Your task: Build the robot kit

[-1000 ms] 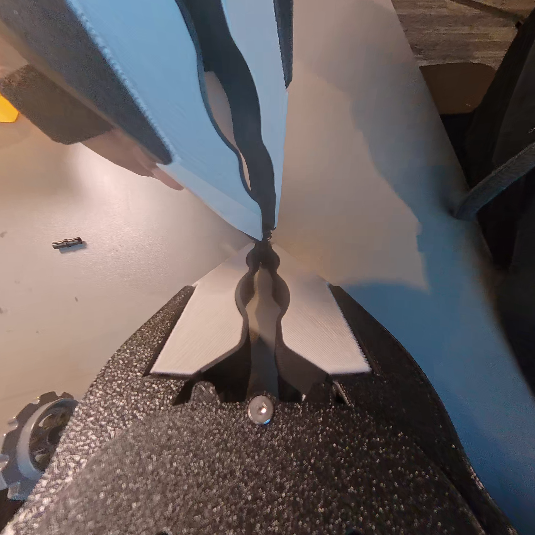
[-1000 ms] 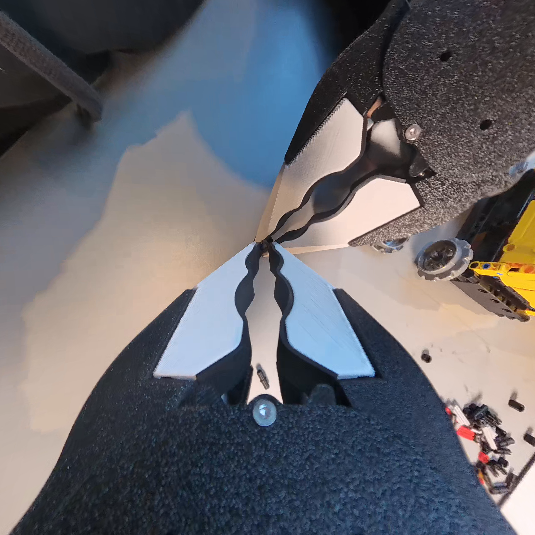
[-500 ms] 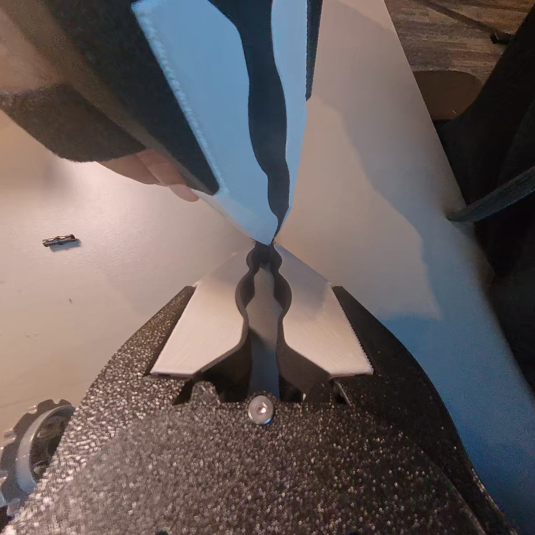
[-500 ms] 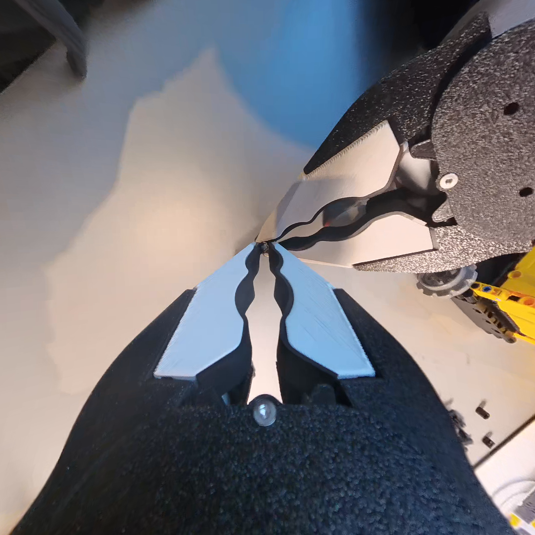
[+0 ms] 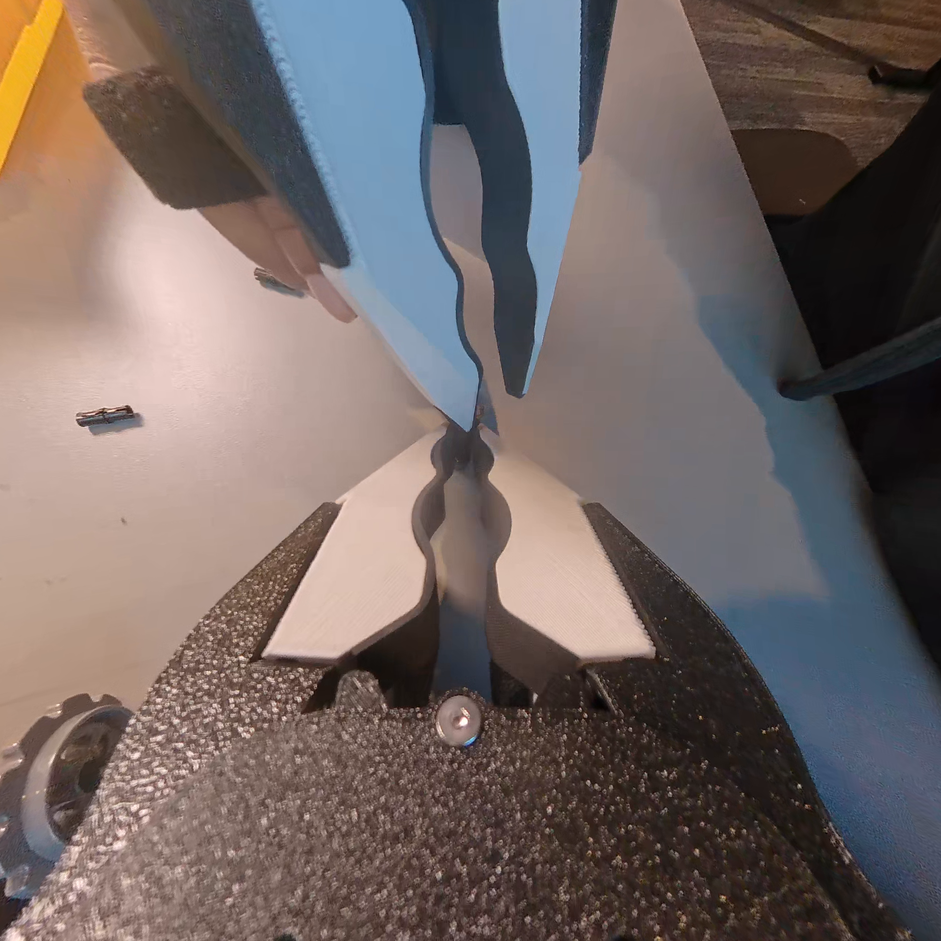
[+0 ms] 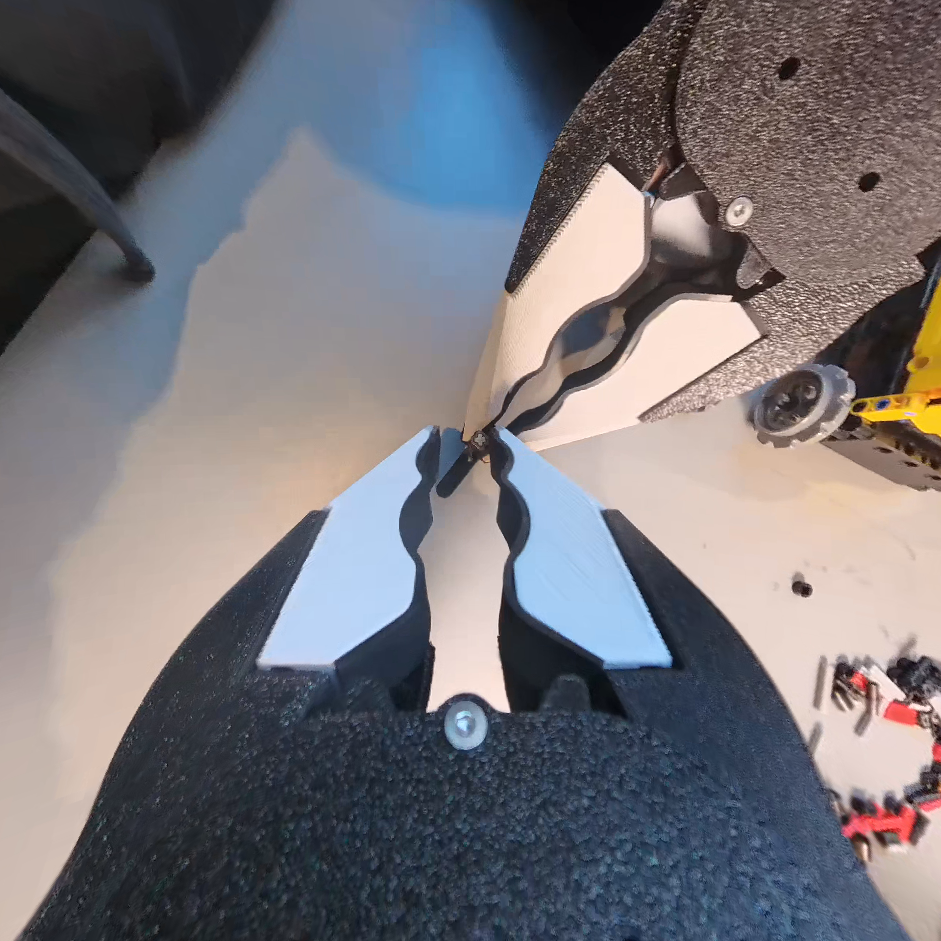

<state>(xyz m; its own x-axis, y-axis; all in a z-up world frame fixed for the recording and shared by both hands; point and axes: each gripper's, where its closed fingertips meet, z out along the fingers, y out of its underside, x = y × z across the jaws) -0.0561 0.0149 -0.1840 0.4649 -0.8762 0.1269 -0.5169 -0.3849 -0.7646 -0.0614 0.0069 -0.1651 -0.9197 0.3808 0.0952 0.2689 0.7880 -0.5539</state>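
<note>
On the pale bench [image 6: 254,458], the left gripper [image 5: 464,450] is clenched on a tiny black pin [image 6: 478,439]. The right gripper [image 6: 464,448], tips parted, appears released around it. The pin looks light, stiff and slippery; its midsection seems the best hold.

White fingers in speckled black housings over a cream table

A tiny black pin [image 6: 478,439] is seen at the white fingertips [image 6: 509,448]; right of it, a grey toothed wheel [image 6: 802,405], a yellow-and-black model [image 6: 916,397] and red-and-black parts [image 6: 886,820].
</note>
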